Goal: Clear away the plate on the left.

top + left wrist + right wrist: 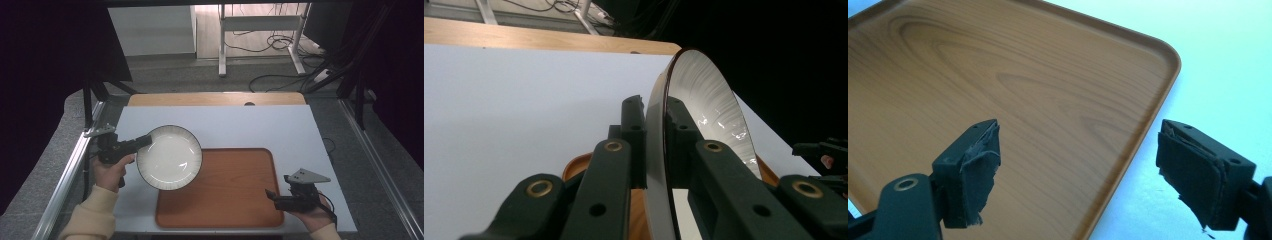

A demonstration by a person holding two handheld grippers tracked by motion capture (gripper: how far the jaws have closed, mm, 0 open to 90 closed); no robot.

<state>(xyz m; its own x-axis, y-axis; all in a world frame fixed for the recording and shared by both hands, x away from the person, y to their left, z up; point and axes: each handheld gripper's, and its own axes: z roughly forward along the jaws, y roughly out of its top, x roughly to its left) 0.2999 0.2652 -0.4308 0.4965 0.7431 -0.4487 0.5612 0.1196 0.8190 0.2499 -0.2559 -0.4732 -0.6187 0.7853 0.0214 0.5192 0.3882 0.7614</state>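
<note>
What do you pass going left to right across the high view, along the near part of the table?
Left tongs shut on the rim of the white plate → the plate itself, overlapping the tray's left end → wooden tray → right tongs, open at the tray's right edge.

A lab or test room: a white table (220,125) framed by metal rails (65,175) and black curtains (45,60), a grey carpet (165,75), and beyond the jaws a desk frame (260,30) with loose cables (280,45).
</note>
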